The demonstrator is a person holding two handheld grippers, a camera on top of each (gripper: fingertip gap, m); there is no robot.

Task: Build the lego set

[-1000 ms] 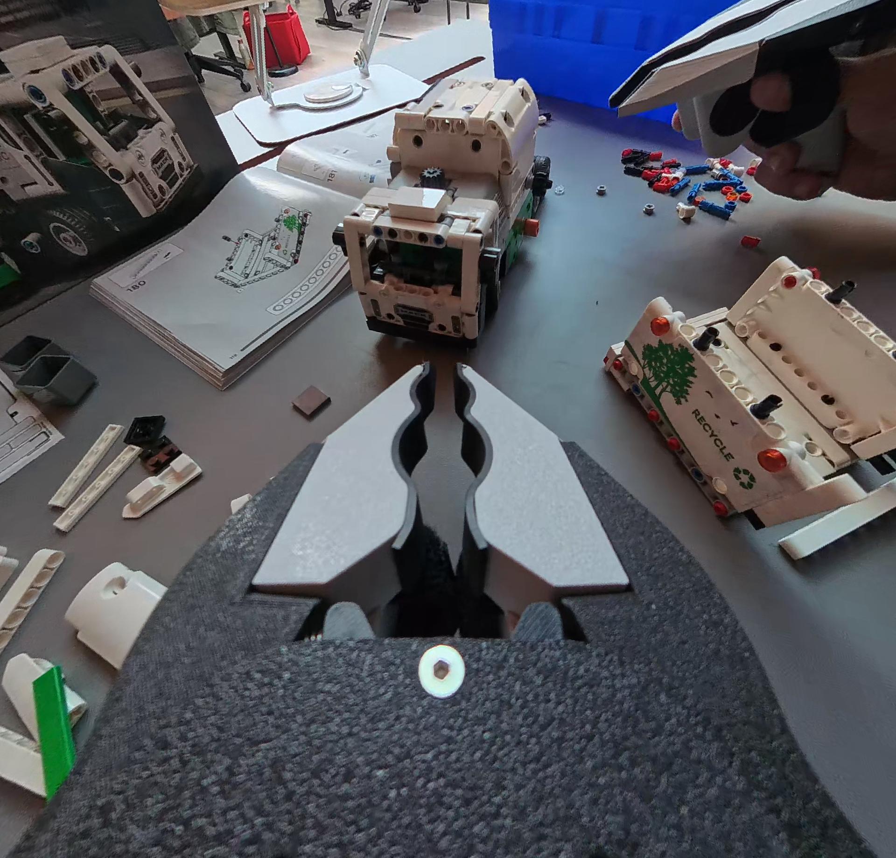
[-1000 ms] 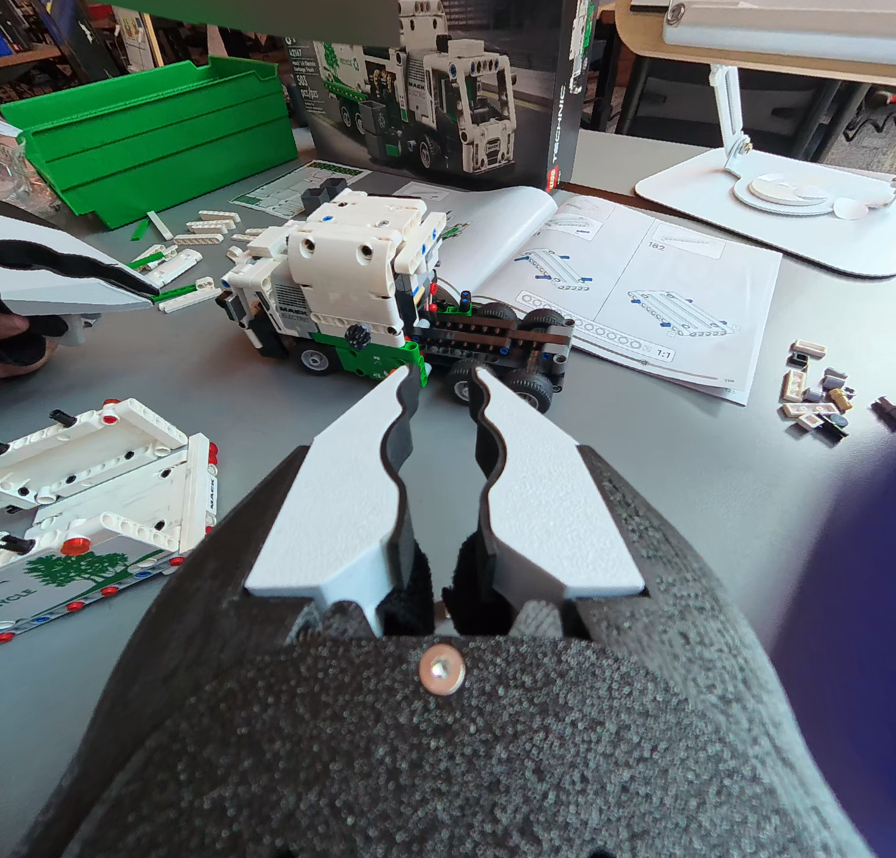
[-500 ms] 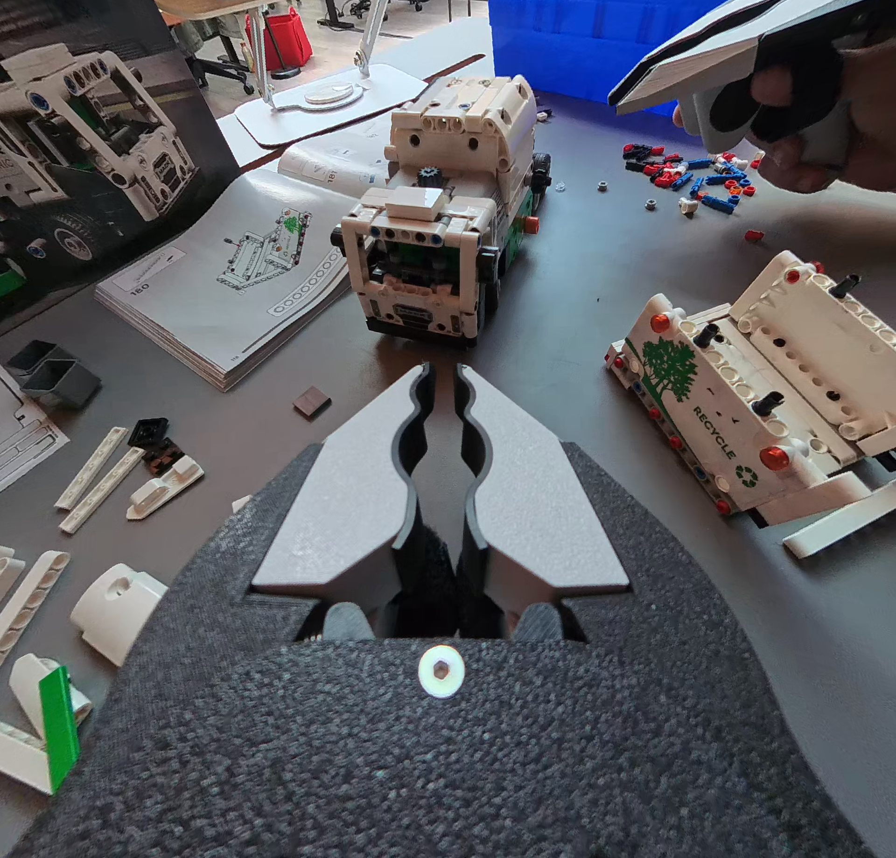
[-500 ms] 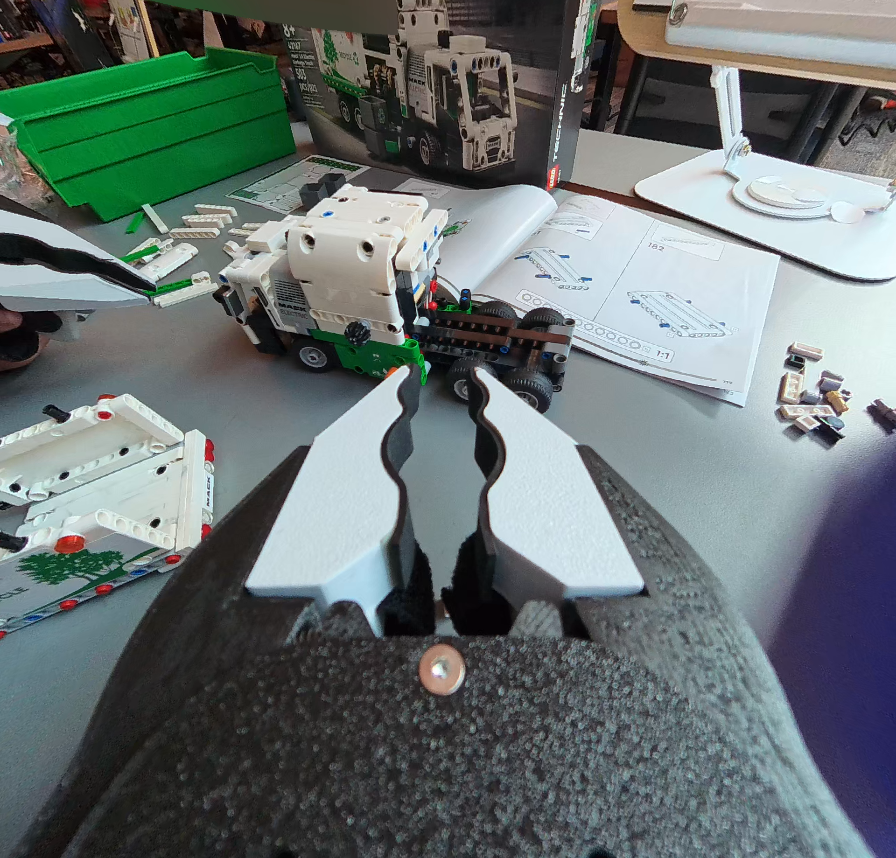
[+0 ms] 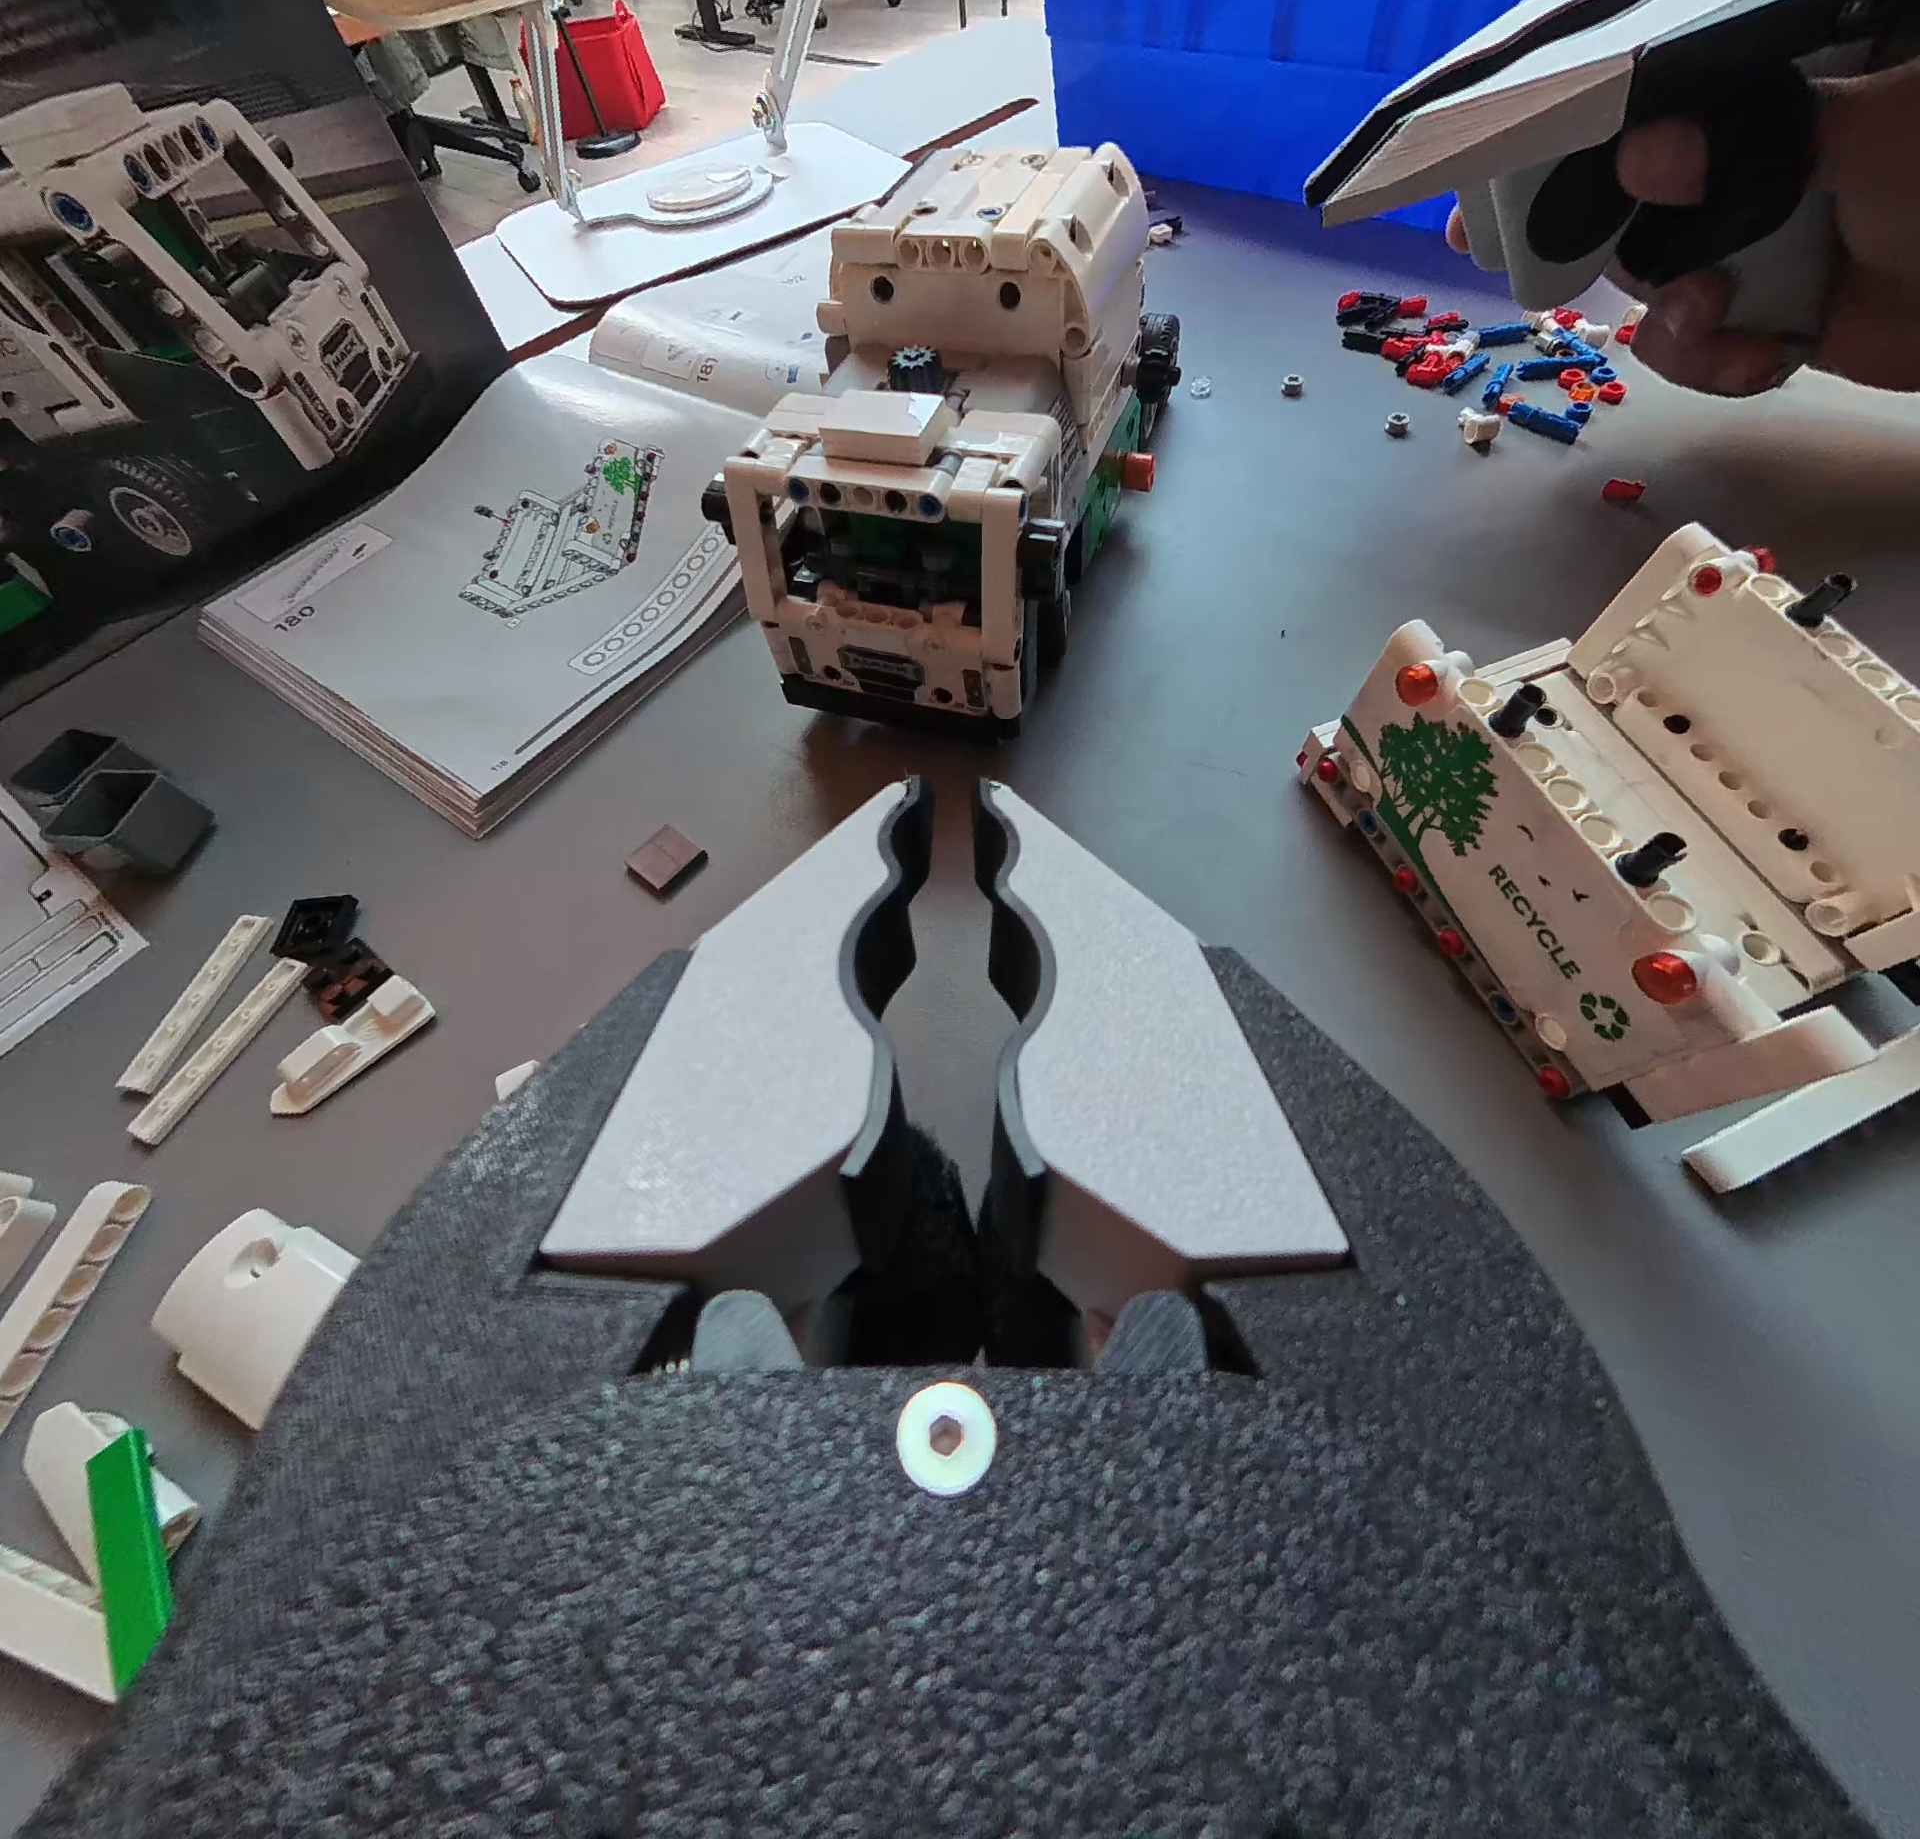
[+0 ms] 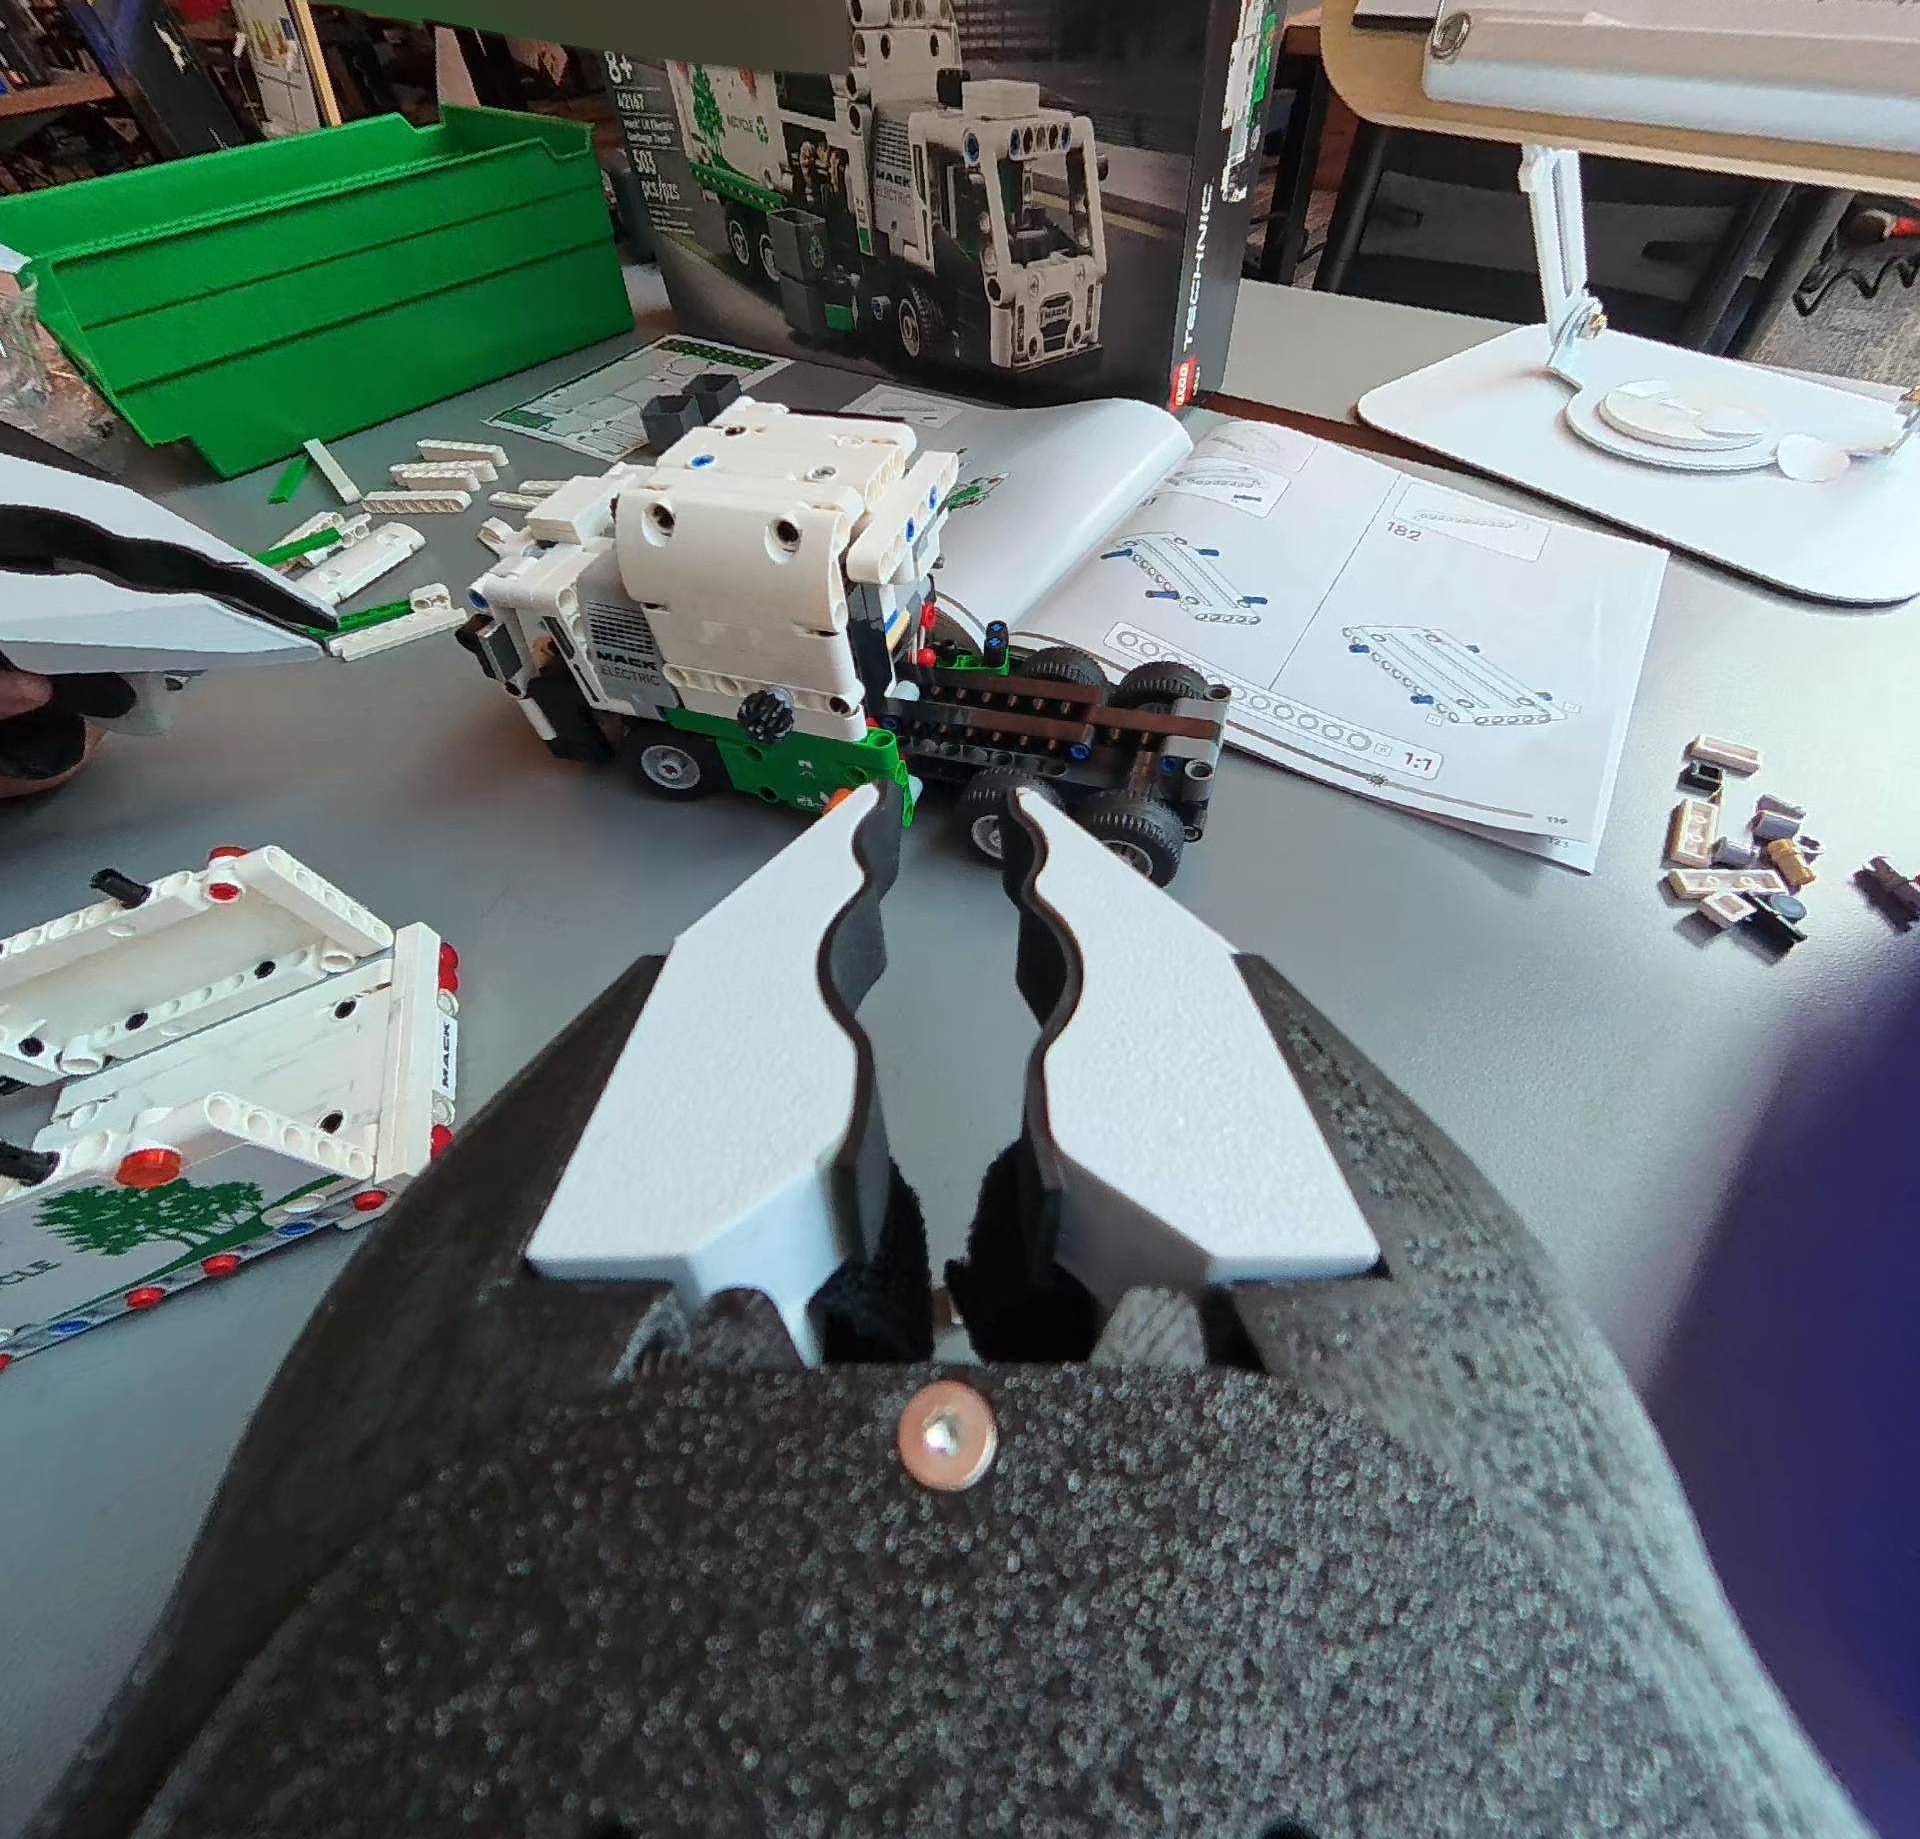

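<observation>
My left gripper (image 5: pixel 948 787) hung over the dark grey tabletop (image 5: pixel 1195 646) with its jaws drawn to a narrow slit and nothing between the pads, the tips pointing at the cab front of the white, green and black brick-built toy truck (image 5: pixel 914 501), near it but not touching. My right gripper (image 6: pixel 948 802) stood a little wider, also bare, its fingertips just in front of the same truck's flank, where the green side panel meets the black bare chassis and rear wheels; I could not tell whether the left tip touched the green panel. Taking the truck as my landmark: on the side facing my right gripper, away from the cab, lay the white brick-built body section printed with a green tree (image 5: pixel 1558 854), on its side and well apart from the truck. Beyond the truck's far flank, the open white instruction booklet (image 6: pixel 1351 626) lay flat, partly under the rear wheels as seen from my right. Behind the booklet stood the dark printed cardboard box (image 6: pixel 987 179), and beside that the green plastic bin (image 6: pixel 312 272). Loose white beams (image 5: pixel 208 1020) lay off the cab's front corner, a scatter of small red and blue pins (image 5: pixel 1496 355) past the tail, near the blue plastic bin (image 5: pixel 1247 44).
</observation>
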